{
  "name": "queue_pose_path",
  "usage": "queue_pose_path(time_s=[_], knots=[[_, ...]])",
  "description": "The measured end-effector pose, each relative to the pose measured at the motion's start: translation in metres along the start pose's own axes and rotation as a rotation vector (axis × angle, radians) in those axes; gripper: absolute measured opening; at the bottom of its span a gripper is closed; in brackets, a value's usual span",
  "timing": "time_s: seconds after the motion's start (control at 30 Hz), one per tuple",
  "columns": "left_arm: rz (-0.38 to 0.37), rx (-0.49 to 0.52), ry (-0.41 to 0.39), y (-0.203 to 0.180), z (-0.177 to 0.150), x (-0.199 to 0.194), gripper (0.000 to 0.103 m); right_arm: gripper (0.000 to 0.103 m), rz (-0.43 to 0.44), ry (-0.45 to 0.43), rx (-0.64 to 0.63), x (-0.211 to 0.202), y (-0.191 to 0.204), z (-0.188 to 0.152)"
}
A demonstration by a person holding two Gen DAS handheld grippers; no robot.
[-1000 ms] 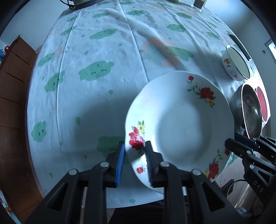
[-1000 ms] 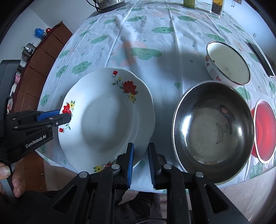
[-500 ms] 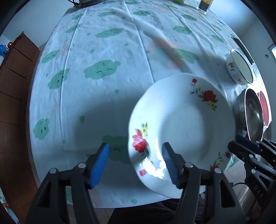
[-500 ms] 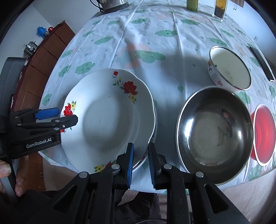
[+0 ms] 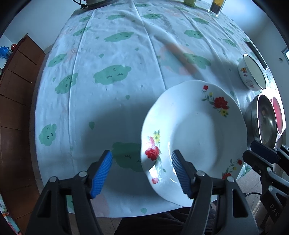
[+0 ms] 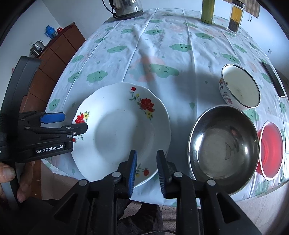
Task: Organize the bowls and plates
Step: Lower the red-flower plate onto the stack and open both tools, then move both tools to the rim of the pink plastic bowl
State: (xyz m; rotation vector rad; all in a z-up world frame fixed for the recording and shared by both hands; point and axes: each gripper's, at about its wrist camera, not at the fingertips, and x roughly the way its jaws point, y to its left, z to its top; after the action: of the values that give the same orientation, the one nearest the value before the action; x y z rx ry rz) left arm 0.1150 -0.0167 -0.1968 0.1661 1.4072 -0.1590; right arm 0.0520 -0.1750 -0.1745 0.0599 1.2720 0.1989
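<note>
A white plate with red flowers (image 5: 195, 137) (image 6: 122, 133) lies at the table's near edge and overhangs it slightly. My left gripper (image 5: 141, 153) (image 6: 72, 123) points straight down over the plate's left rim. Its jaws stand wide open with the rim between them, untouched. My right gripper (image 6: 147, 153) (image 5: 260, 151) straddles the plate's near rim. Its jaws are opening and the blue pads stand off the rim. To the right of the plate sit a steel bowl (image 6: 224, 144), a red bowl (image 6: 271, 150) and a white enamel bowl (image 6: 240, 86).
The table wears a white cloth with green clouds (image 6: 162, 45). At its far end stand a kettle (image 6: 126, 7), a green bottle (image 6: 207, 10) and a glass jar (image 6: 234, 16). A dark flat object (image 6: 274, 81) lies at the right edge. A wooden cabinet (image 6: 54, 50) is on the left.
My left gripper let go of the plate's left rim and opened wide. The right jaws, shut on the near rim before, have parted. Both views have pulled back a little.
</note>
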Motion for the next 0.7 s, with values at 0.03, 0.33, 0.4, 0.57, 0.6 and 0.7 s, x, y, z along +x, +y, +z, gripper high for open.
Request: queue_pose_path(time_s=[0.03, 0.33, 0.4, 0.57, 0.6, 0.7], knots=[[0.001, 0.001, -0.002, -0.001, -0.001, -0.001, 0.069, 0.026, 0.001, 0.000, -0.001, 0.000, 0.000, 0.000], [0.012, 0.024, -0.072, -0.012, -0.006, -0.021, 0.073, 0.043, -0.009, -0.023, 0.013, -0.005, -0.004, -0.003], [0.014, 0.026, -0.080, -0.013, -0.006, -0.023, 0.073, 0.043, -0.006, -0.033, 0.010, -0.007, -0.004, -0.003], [0.018, 0.030, -0.090, -0.018, -0.004, -0.027, 0.073, 0.043, 0.006, -0.060, 0.011, -0.014, -0.007, -0.004], [0.019, 0.032, -0.091, -0.019, -0.004, -0.028, 0.073, 0.043, 0.010, -0.065, 0.013, -0.015, -0.008, -0.004], [0.027, 0.039, -0.097, -0.024, -0.004, -0.032, 0.073, 0.043, 0.011, -0.089, 0.013, -0.022, -0.010, -0.006]])
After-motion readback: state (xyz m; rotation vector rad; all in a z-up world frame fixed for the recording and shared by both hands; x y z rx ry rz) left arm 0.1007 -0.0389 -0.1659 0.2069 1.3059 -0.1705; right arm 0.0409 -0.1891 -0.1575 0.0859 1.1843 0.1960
